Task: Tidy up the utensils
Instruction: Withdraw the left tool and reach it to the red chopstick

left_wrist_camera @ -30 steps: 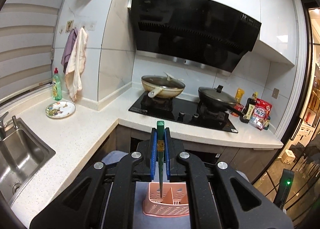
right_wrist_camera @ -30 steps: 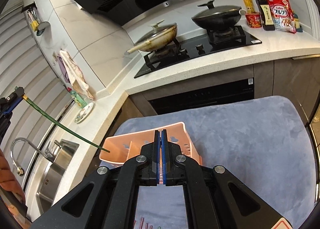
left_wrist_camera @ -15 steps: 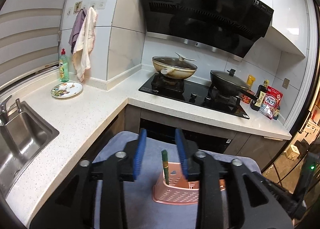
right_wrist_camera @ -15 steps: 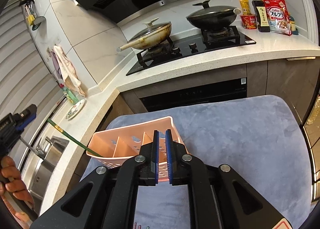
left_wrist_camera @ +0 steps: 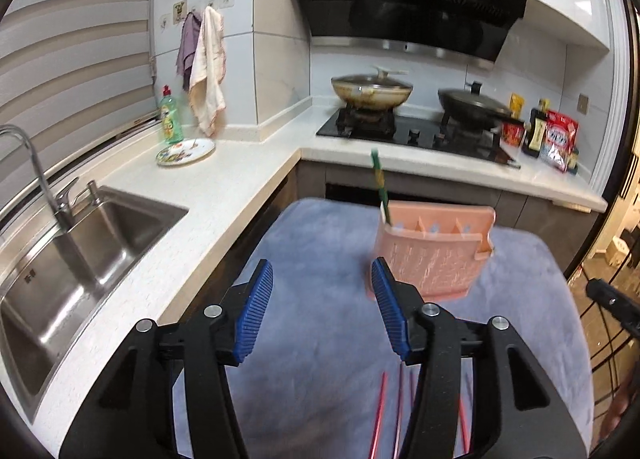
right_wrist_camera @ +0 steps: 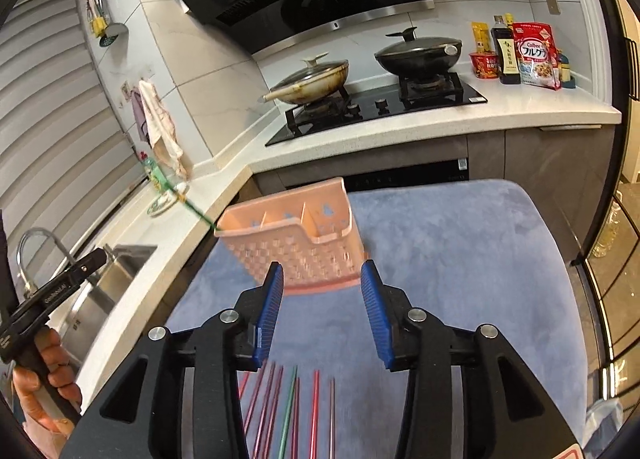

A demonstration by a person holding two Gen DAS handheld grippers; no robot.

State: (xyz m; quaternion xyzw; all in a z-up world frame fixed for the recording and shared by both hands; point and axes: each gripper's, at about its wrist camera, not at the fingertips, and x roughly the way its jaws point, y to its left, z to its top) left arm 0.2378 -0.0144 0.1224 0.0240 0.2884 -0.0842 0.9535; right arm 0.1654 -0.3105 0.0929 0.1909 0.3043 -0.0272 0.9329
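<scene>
A pink slotted utensil basket (left_wrist_camera: 434, 249) stands on a blue-grey cloth (left_wrist_camera: 316, 307); it also shows in the right wrist view (right_wrist_camera: 296, 239). A green chopstick (left_wrist_camera: 379, 183) stands in its left end compartment and leans out to the left (right_wrist_camera: 176, 195). My left gripper (left_wrist_camera: 322, 311) is open and empty, back from the basket. My right gripper (right_wrist_camera: 322, 307) is open and empty, just in front of the basket. Several red chopsticks (right_wrist_camera: 276, 407) and a green chopstick (right_wrist_camera: 289, 407) lie on the cloth under the right gripper; red chopsticks also show in the left wrist view (left_wrist_camera: 380, 411).
A white counter (left_wrist_camera: 208, 195) with a steel sink (left_wrist_camera: 72, 255) runs along the left. A decorated plate (left_wrist_camera: 186, 151) and a green soap bottle (left_wrist_camera: 171, 117) stand at its back. A hob with two lidded pans (right_wrist_camera: 372, 99) and food packets (right_wrist_camera: 532, 55) lie beyond the cloth.
My left gripper let go of the green chopstick into the basket, opened wide and drew back. My right gripper opened from shut and also drew back from the basket.
</scene>
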